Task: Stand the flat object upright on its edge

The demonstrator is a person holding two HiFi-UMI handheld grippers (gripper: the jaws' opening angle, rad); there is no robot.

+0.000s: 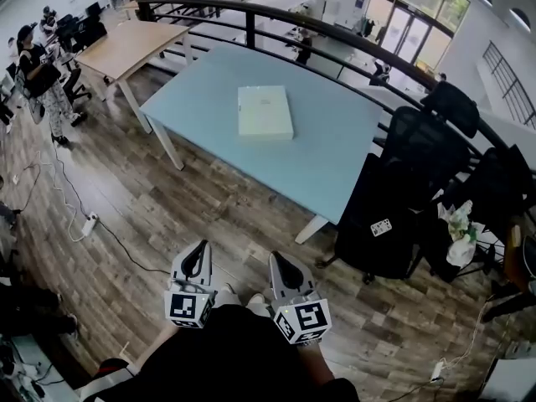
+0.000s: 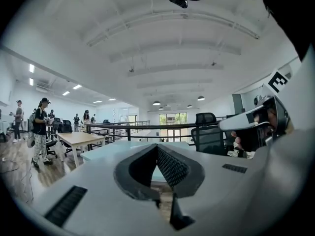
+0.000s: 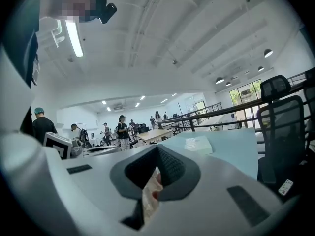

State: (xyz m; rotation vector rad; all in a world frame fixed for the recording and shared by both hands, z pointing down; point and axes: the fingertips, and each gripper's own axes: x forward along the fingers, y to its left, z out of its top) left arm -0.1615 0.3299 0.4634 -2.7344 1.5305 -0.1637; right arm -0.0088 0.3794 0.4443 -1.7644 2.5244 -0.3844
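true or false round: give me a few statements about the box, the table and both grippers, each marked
1. The flat box lies on its broad face on the blue table. True.
2. The left gripper is clamped on the box. False: it is shut on nothing, well short of the table.
3. The right gripper has its jaws together. True.
4. The box stands upright on its edge. False: it lies flat.
5. The black chairs stand at the table's left in the head view. False: they stand at its right.

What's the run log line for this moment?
left gripper: shut; right gripper: shut; flat box: lying flat on blue table, untouched; stage: not started
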